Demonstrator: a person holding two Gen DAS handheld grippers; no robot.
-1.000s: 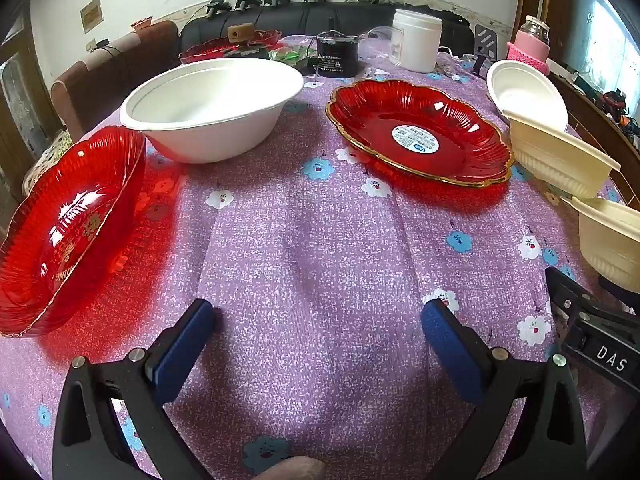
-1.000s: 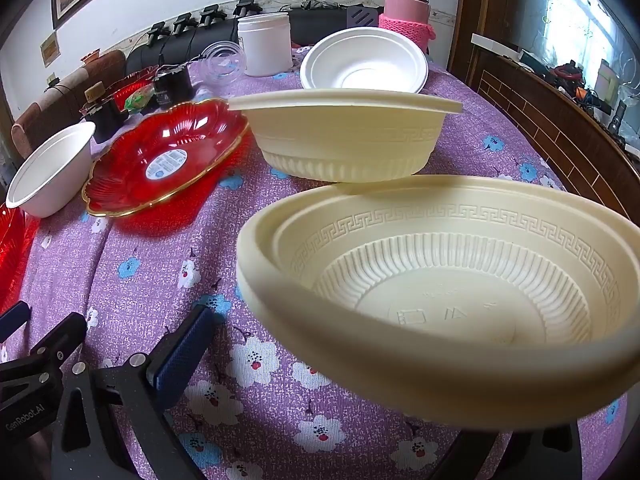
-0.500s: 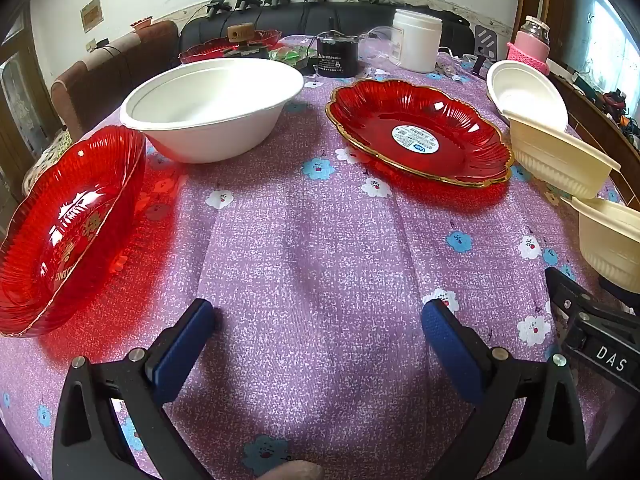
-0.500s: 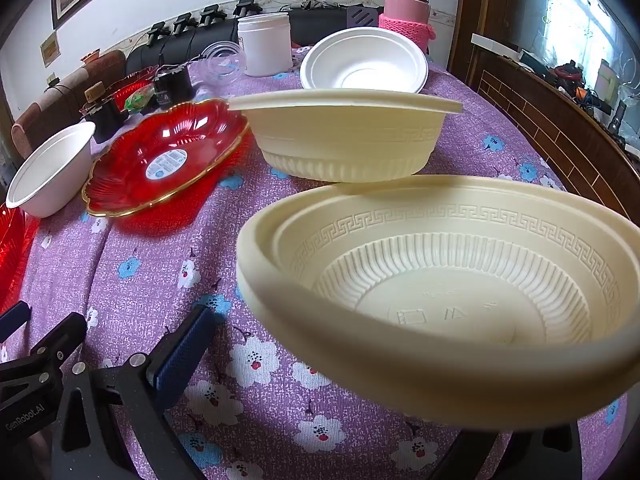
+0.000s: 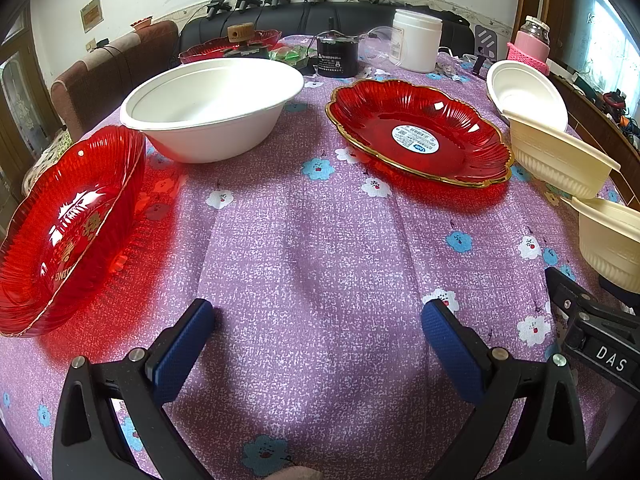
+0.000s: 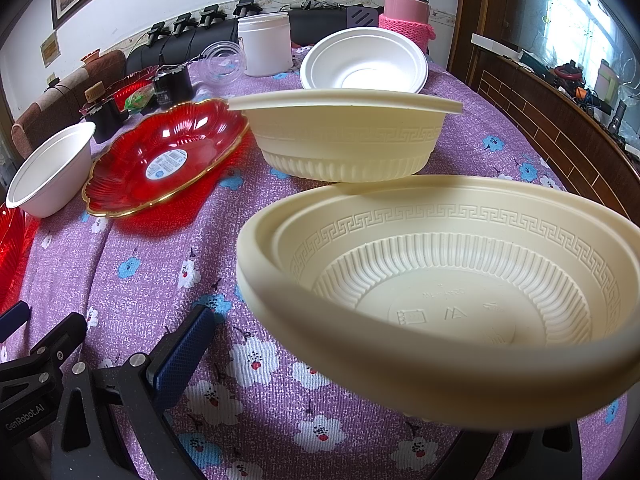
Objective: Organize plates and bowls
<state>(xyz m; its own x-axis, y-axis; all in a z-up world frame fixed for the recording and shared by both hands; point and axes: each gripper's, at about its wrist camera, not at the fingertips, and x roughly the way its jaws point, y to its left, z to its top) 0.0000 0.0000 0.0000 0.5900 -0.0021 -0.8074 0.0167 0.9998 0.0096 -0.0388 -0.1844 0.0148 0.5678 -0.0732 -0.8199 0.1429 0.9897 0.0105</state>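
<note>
Closest in, at the bottom of the left wrist view, the left gripper (image 5: 318, 316) hovers over bare purple surface (image 5: 320, 248) with its fingers spread wide and nothing between them. In the right wrist view the near cream bowl (image 6: 452, 300) fills the lower right of the frame, tilted and seemingly off the cloth; only the left finger of the right gripper (image 6: 360, 368) shows, the other hidden beneath the bowl, so I cannot tell for sure how the fingers sit on it, though they appear to carry it. Directly beyond, at centre frame, stands the second cream bowl (image 6: 344, 136), upright and matching, so nesting looks like a short forward move for the right hand. Further back sits the white bowl (image 6: 364, 64). The red plate (image 5: 418, 132) lies to the upper right of the left view, the big white bowl (image 5: 212, 106) upper left, the red dish (image 5: 68, 228) at the left edge.
</note>
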